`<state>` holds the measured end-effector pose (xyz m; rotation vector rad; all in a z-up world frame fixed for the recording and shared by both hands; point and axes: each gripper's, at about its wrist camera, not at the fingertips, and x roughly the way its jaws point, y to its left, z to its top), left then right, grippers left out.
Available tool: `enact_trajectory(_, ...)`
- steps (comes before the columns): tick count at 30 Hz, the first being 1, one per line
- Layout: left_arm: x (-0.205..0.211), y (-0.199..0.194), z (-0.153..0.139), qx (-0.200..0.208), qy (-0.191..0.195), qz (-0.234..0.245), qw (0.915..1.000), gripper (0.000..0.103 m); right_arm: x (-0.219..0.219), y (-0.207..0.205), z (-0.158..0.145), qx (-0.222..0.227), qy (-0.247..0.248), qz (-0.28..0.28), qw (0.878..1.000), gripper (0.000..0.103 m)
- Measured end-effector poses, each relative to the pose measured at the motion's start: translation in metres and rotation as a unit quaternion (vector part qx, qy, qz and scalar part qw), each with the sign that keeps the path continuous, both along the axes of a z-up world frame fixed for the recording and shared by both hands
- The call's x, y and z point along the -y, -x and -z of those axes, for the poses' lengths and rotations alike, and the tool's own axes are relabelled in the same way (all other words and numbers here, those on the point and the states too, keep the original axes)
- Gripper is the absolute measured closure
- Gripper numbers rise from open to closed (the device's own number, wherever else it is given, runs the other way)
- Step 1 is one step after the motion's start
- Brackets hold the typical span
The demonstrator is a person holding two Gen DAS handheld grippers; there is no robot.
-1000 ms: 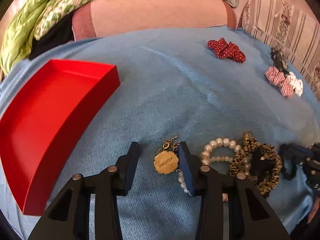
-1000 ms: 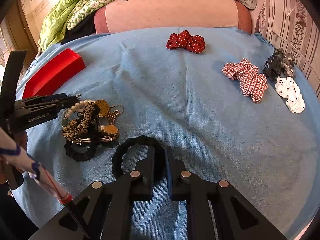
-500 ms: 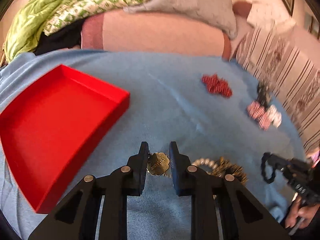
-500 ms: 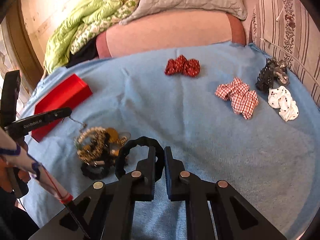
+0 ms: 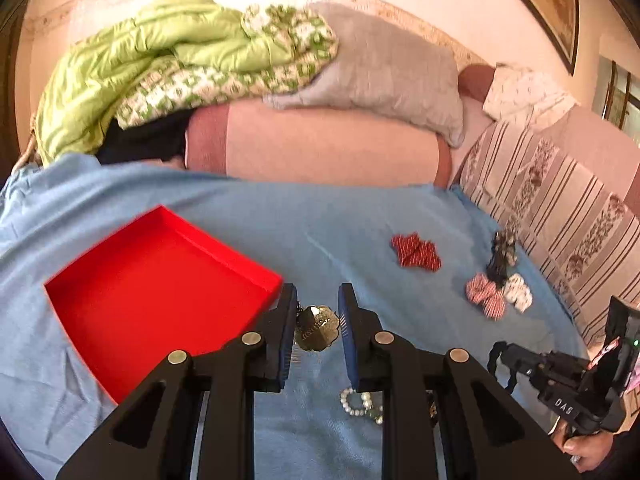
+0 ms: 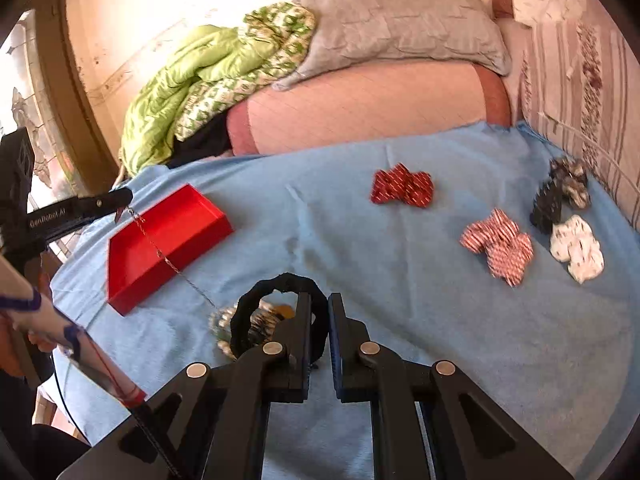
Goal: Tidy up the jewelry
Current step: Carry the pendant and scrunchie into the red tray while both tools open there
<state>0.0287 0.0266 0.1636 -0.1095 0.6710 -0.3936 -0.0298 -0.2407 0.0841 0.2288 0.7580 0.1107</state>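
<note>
"GenRobot.AI" legible along the left gripper [image 5: 316, 306] in the right view, "DAS" on the right gripper [image 6: 319, 312] in the left view. Gold scalloped medallion [image 5: 317, 328] on a thin chain [image 6: 160, 252] — engraving unreadable — pinched in the left jaws, which have just been closing, above the blue sheet [image 5: 340, 228] beside the red tray [image 5: 160, 304]. Right jaws clamped on a black scrunchie [image 6: 276, 312]; both raised off the sheet since the earlier frame — pearls [image 5: 356, 402] left below.

Left tongs [image 5: 316, 322]: jaws just closing, now clamped on the gold scalloped pendant [image 5: 318, 328], lifted off the blue bedspread [image 5: 340, 232]; its thin chain [image 6: 168, 258] trails down to the jewelry pile [image 6: 240, 320].
Right tongs [image 6: 319, 334]: raised with the black ruffled scrunchie [image 6: 276, 312], clear of the bed.
</note>
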Motion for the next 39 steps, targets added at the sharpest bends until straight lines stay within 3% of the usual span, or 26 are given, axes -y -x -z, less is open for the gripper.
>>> enact_trajectory(8, -0.042, -0.009, -0.049, 0.045, 0.016, -0.041, 0.998, 0.083, -0.04, -0.032, -0.041, 0.027, -0.007, -0.056, 0.998, 0.094)
enact_trajectory(14, -0.086, -0.024, -0.059, 0.059, 0.026, -0.085, 0.9943, 0.083, -0.098, -0.073, -0.056, 0.022, -0.016, -0.117, 0.993, 0.094)
enact_trajectory(20, -0.126, -0.051, -0.034, 0.032, 0.044, -0.118, 0.9916, 0.083, -0.163, -0.131, -0.045, -0.01, -0.012, -0.157, 0.987, 0.094)
enact_trajectory(30, -0.179, -0.095, 0.036, -0.04, 0.069, -0.174, 0.9815, 0.083, -0.241, -0.234, 0.015, -0.092, 0.003, -0.171, 0.981, 0.094)
enact_trajectory(33, -0.178, -0.101, 0.051, -0.052, 0.042, -0.182, 0.981, 0.083, -0.251, -0.254, 0.034, -0.117, -0.009, -0.164, 0.979, 0.094)
enact_trajectory(39, -0.188, -0.108, 0.073, -0.078, 0.041, -0.199, 0.976, 0.082, -0.27, -0.289, 0.064, -0.146, 0.018, -0.146, 0.978, 0.094)
